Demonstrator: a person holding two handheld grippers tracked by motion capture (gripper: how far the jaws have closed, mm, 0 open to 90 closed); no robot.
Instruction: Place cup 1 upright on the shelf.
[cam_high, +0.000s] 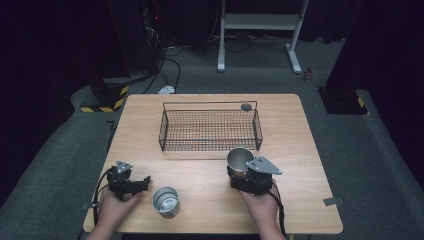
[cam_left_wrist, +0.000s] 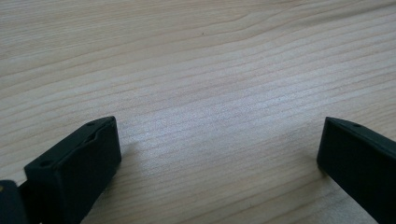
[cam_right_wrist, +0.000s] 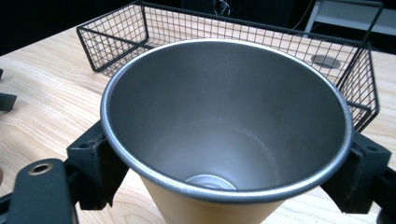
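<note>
Left gripper (cam_high: 141, 183): fingers (cam_left_wrist: 79, 168) spread, empty, low over desk (cam_high: 210, 172) | spare cup (cam_high: 166, 201): upright just beside it | right gripper (cam_high: 239, 176): fingers (cam_right_wrist: 95, 170) clamp cup (cam_right_wrist: 224, 126) below rim, short of basket (cam_high: 210, 129) | advice: lift clear of the near wire, keep cup level, lower inside, then release.

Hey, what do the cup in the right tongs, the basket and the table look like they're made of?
Cup: likely metal inside, a brushed matte grey with a shiny rolled rim; its outer wall looks tan, perhaps coated. Basket: thin black wire mesh on a heavier wire frame, probably painted or coated steel. Table: pale wood or wood-look laminate, with a fine straight grain and a soft sheen.
</note>
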